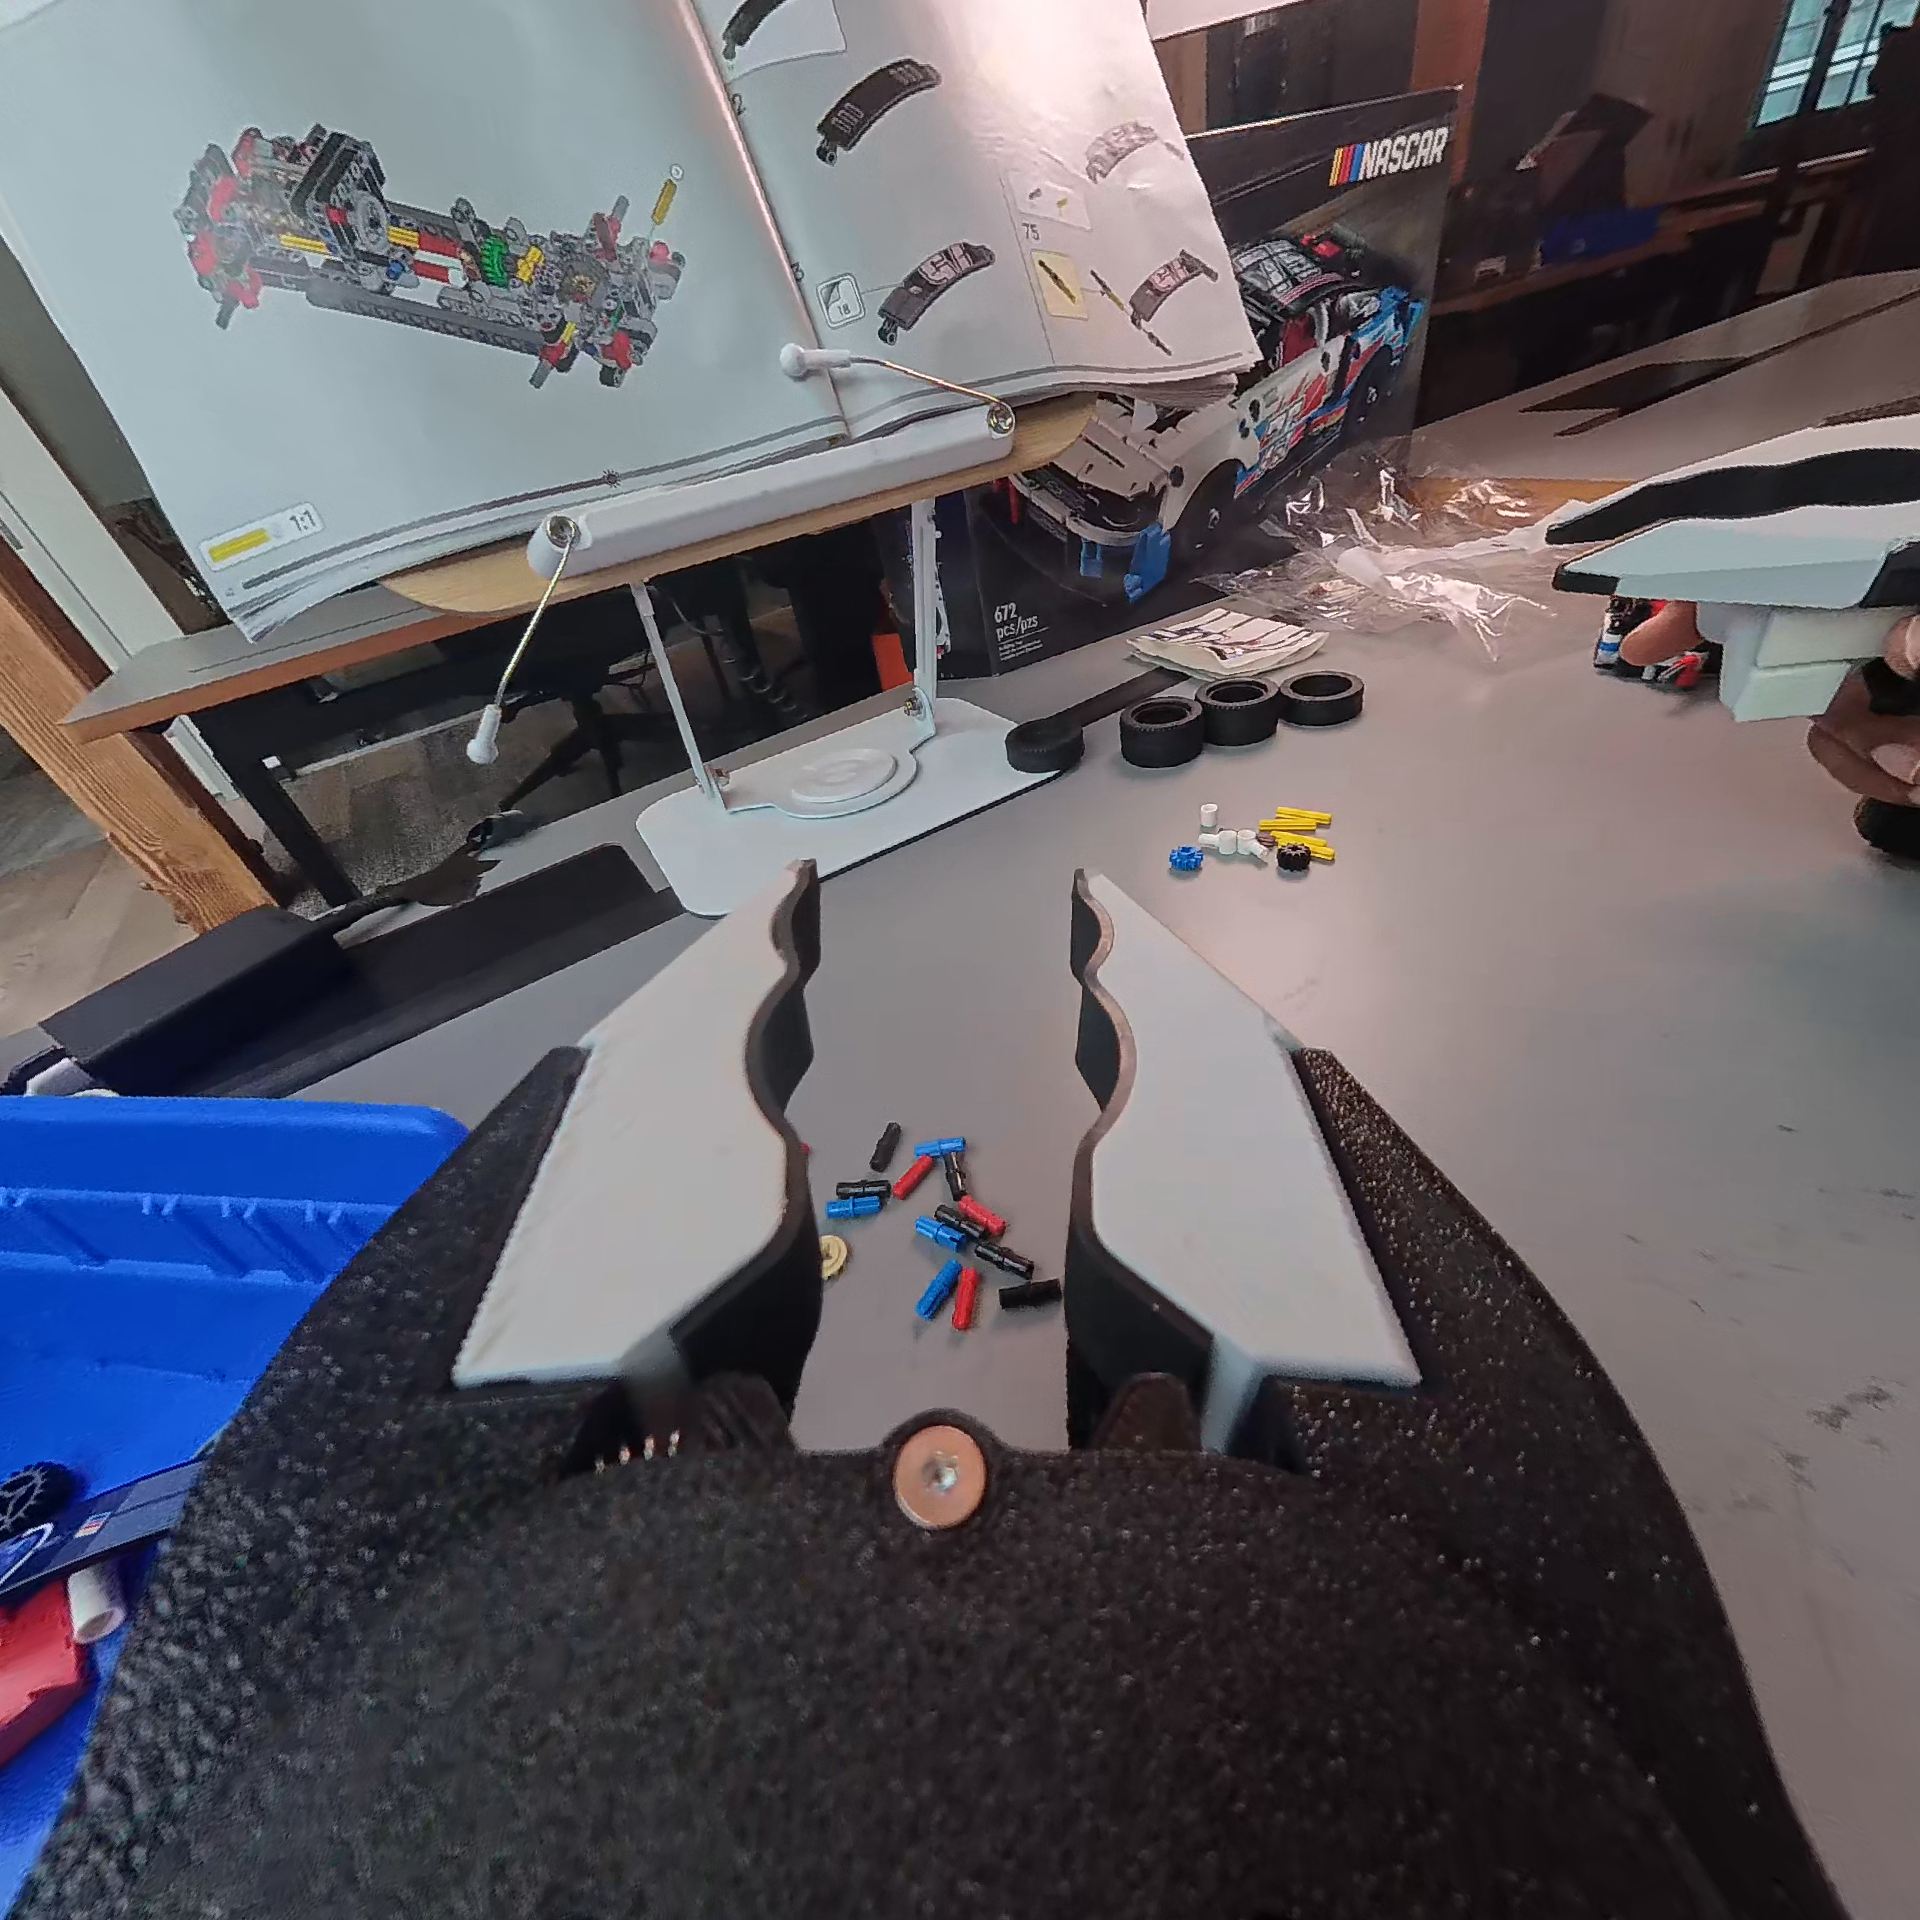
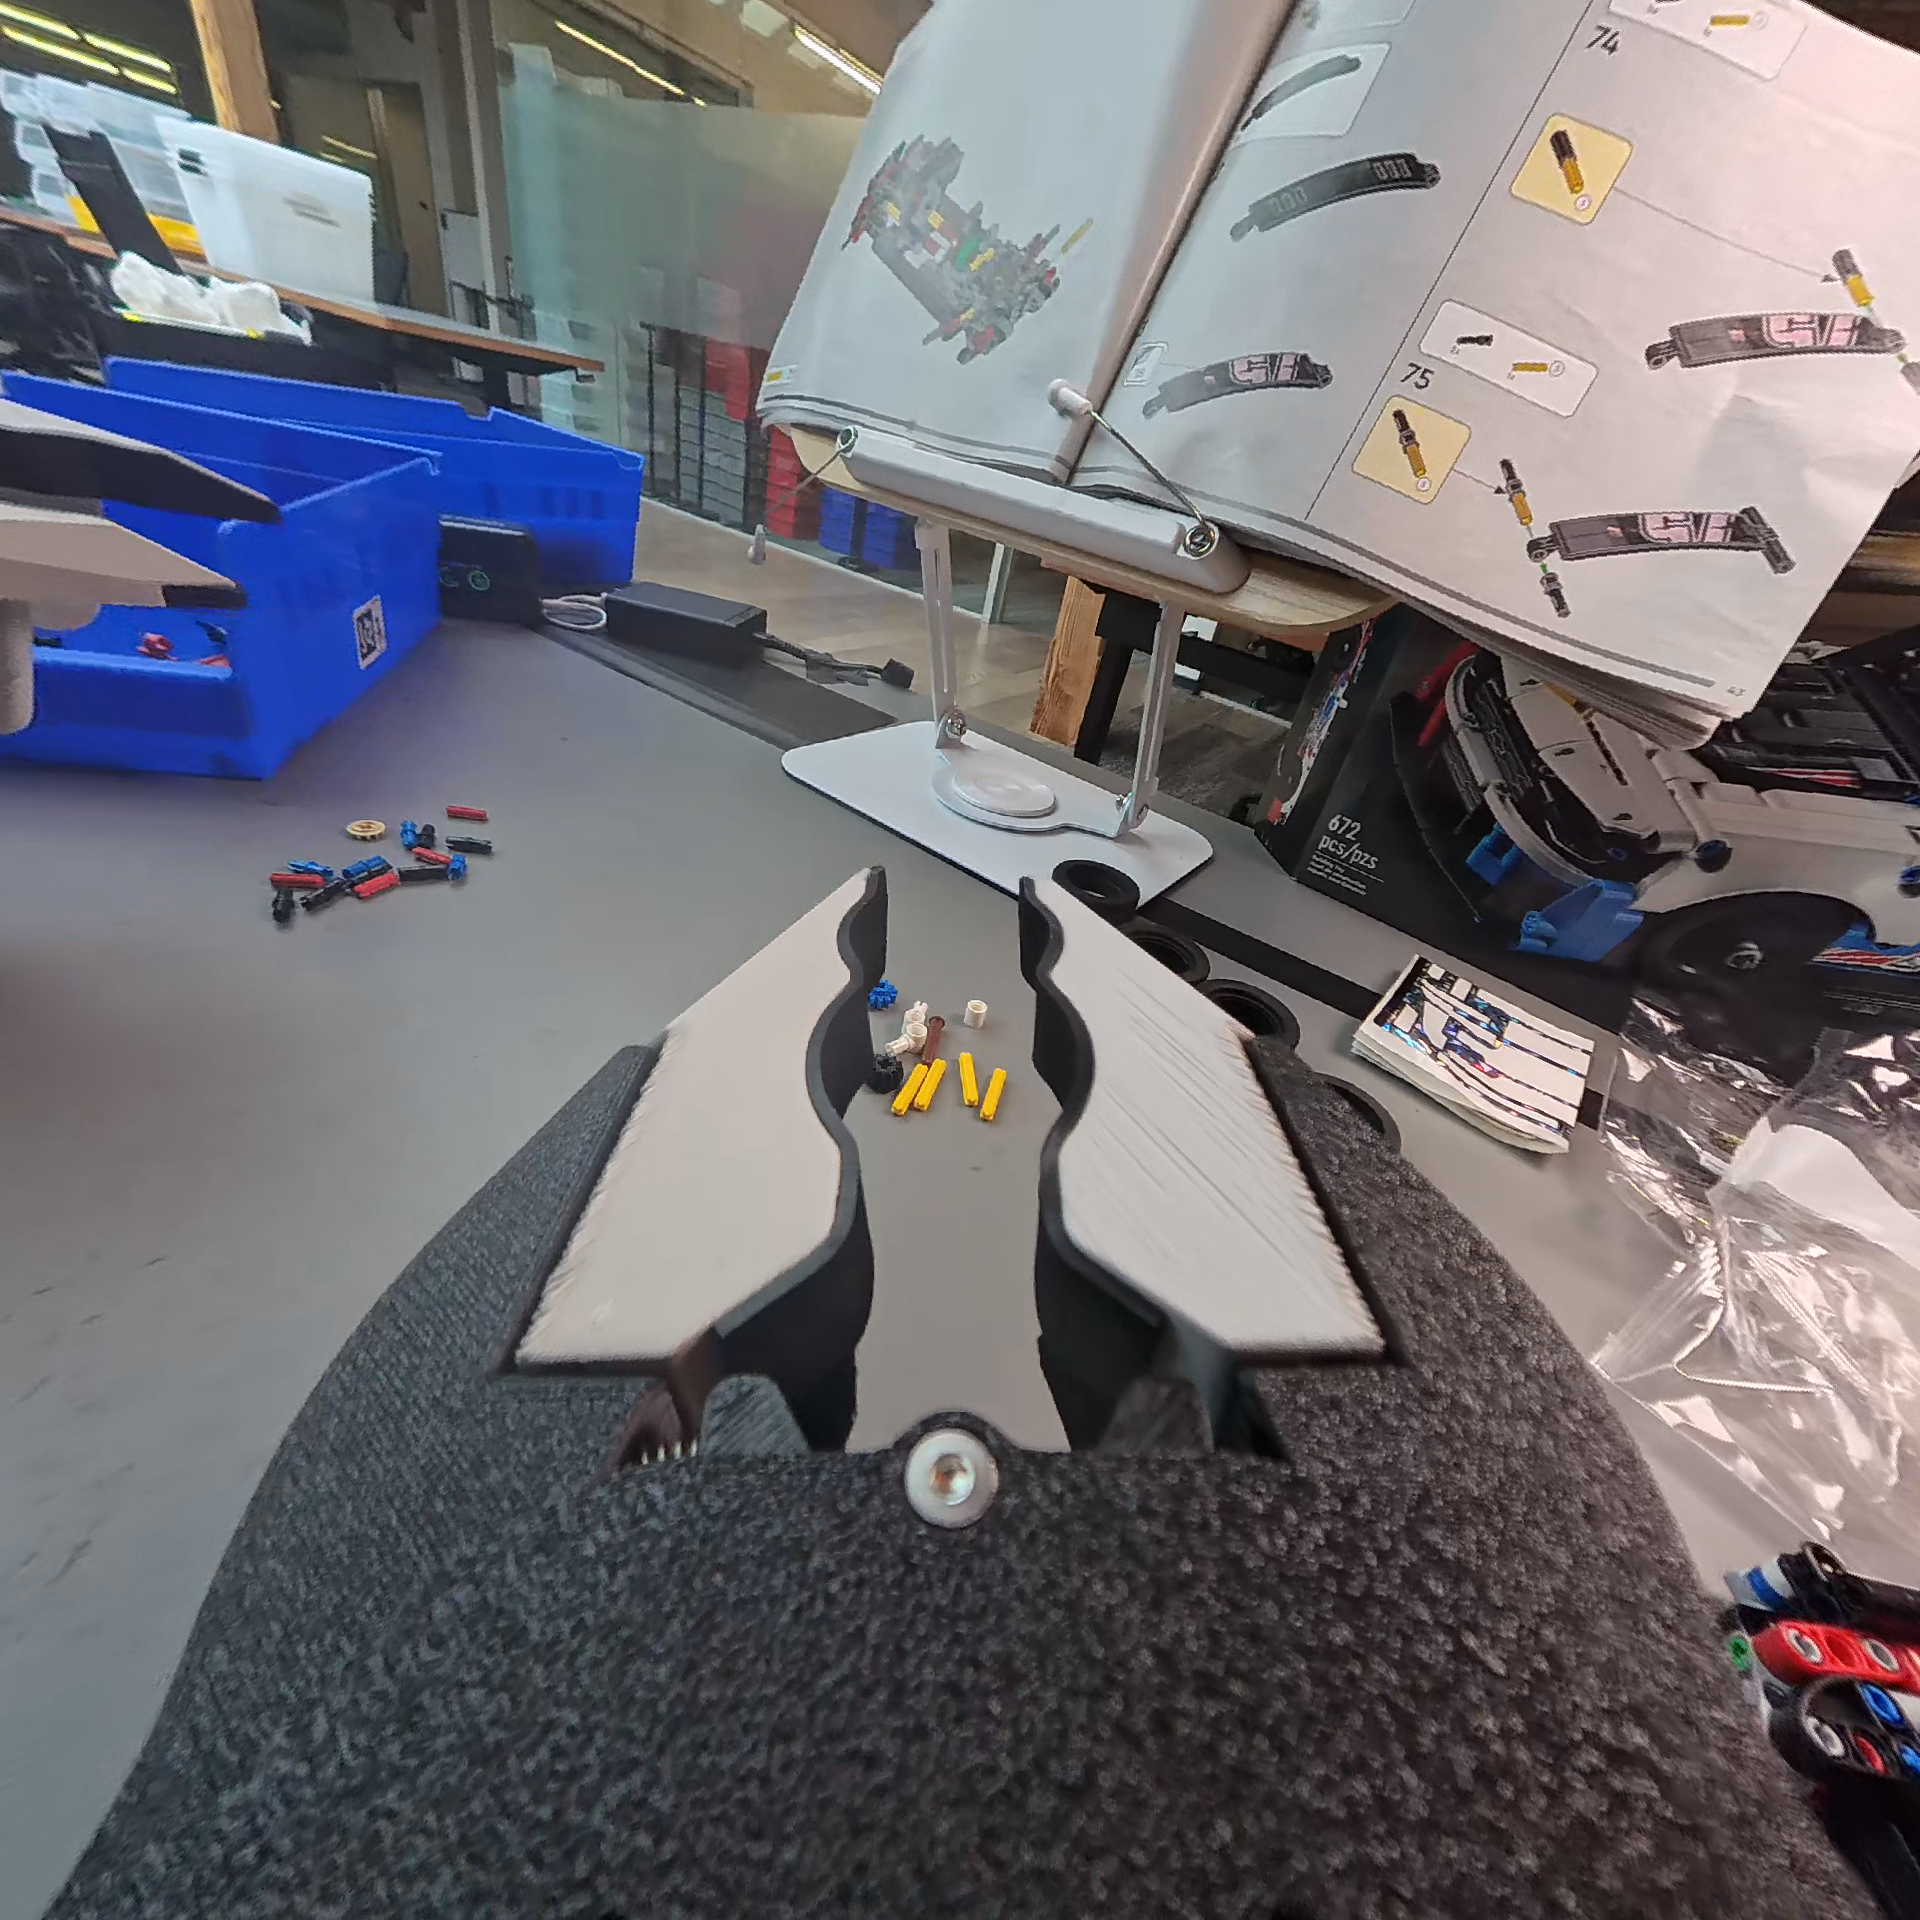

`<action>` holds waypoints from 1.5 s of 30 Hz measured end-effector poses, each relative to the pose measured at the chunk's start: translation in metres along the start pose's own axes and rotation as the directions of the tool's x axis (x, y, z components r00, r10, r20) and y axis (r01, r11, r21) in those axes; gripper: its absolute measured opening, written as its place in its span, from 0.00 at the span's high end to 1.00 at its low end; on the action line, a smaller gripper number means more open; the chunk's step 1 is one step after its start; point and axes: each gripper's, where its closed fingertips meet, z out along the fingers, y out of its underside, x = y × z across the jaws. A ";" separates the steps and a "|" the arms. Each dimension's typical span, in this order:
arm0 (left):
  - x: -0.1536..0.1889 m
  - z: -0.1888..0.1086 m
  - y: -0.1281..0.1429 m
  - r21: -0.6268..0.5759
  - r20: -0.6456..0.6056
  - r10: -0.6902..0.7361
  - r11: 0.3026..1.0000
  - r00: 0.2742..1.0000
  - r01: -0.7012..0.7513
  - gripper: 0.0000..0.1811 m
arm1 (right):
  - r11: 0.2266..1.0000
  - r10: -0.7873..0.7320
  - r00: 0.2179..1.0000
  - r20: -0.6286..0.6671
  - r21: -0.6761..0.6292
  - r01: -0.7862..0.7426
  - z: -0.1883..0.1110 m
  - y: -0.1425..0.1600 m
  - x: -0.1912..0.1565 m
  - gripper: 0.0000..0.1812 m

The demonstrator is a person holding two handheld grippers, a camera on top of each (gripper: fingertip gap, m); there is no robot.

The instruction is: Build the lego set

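My left gripper (image 1: 943, 883) is open and empty, held above a scatter of small black, blue and red pins (image 1: 951, 1226) on the grey table (image 1: 1507, 1039). My right gripper (image 2: 953, 883) is open and empty above several yellow axles (image 2: 951, 1086), white connectors and a small blue gear. That yellow and white group also shows in the left wrist view (image 1: 1262, 836). The pin scatter shows at the left of the right wrist view (image 2: 379, 857). The right gripper shows at the right edge of the left wrist view (image 1: 1745, 540), held in a hand. A part-built assembly (image 2: 1839, 1662) lies at the lower right.
An open instruction booklet (image 1: 499, 270) rests on a white stand (image 1: 831, 790). The set's box (image 1: 1299, 395), black tyres (image 1: 1236, 712), a sticker sheet (image 2: 1475, 1049) and clear plastic bags (image 2: 1787, 1247) lie to the right. Blue bins (image 2: 312, 582) stand at the left, with a black power brick (image 2: 681, 621). The left gripper's tips are roughly 25 centimeters from the right gripper's. About 20 centimeters separates my right fingertips from the part-built assembly (image 2: 1839, 1662).
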 end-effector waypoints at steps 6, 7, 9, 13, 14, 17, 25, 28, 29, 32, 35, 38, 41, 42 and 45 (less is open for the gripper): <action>-0.010 -0.005 -0.002 0.011 0.024 -0.066 0.998 0.998 0.065 0.74 | 1.000 -0.024 0.999 -0.040 -0.003 0.024 -0.002 0.000 0.005 0.88; -0.010 -0.005 -0.003 0.013 0.023 -0.068 0.998 0.997 0.068 0.74 | 1.000 -0.025 0.999 -0.034 0.002 0.025 -0.002 -0.001 0.003 0.88; -0.010 -0.005 -0.004 0.017 0.021 -0.068 0.998 0.997 0.067 0.74 | 1.000 -0.017 1.000 -0.013 0.008 0.018 -0.002 -0.003 -0.002 0.88; -0.008 -0.005 -0.004 0.017 0.012 -0.065 0.998 0.998 0.065 0.74 | 0.999 -0.041 0.999 0.032 -0.009 0.042 0.001 -0.001 -0.016 0.88; -0.008 -0.005 -0.004 0.018 0.013 -0.063 0.998 0.998 0.063 0.74 | 0.998 -0.054 0.998 0.042 -0.011 0.055 0.001 -0.001 -0.019 0.88; -0.009 -0.005 -0.003 0.014 0.011 -0.074 0.997 0.997 0.074 0.74 | 0.996 -0.089 0.994 0.061 -0.012 0.090 0.001 -0.001 -0.025 0.88; -0.011 -0.009 -0.009 0.026 0.003 -0.084 0.996 0.996 0.084 0.74 | 0.999 -0.044 0.998 0.039 -0.027 0.046 0.000 0.002 -0.011 0.88; -0.009 -0.013 -0.016 0.046 -0.021 -0.116 0.992 0.993 0.117 0.74 | 1.000 -0.022 0.999 0.025 -0.019 0.022 0.000 -0.001 -0.005 0.88; -0.009 -0.014 -0.018 0.053 -0.029 -0.128 0.990 0.991 0.129 0.74 | 1.000 -0.020 1.000 0.022 -0.018 0.021 0.000 -0.002 -0.004 0.88; -0.011 -0.017 -0.024 0.072 -0.031 -0.142 0.987 0.989 0.144 0.74 | 0.999 -0.032 0.999 0.012 -0.020 0.032 -0.001 -0.002 -0.002 0.88; -0.014 -0.018 -0.023 0.069 -0.015 -0.143 0.987 0.990 0.143 0.74 | 0.999 -0.047 0.999 0.018 -0.019 0.048 -0.002 -0.002 -0.004 0.88; -0.013 -0.017 -0.020 0.058 -0.013 -0.141 0.988 0.990 0.142 0.74 | 0.999 -0.034 0.999 0.041 -0.009 0.035 0.000 -0.005 -0.009 0.88; -0.010 -0.014 -0.015 0.044 -0.014 -0.121 0.992 0.993 0.122 0.74 | 1.000 -0.014 0.997 0.079 0.000 0.014 0.001 -0.008 -0.020 0.88; -0.009 -0.013 -0.013 0.036 -0.015 -0.118 0.992 0.993 0.118 0.74 | 1.000 -0.029 0.996 0.082 -0.001 0.029 0.001 -0.008 -0.022 0.88; -0.006 -0.010 -0.008 0.019 -0.026 -0.116 0.993 0.993 0.117 0.74 | 0.999 -0.043 0.995 0.093 -0.007 0.044 0.000 -0.006 -0.027 0.88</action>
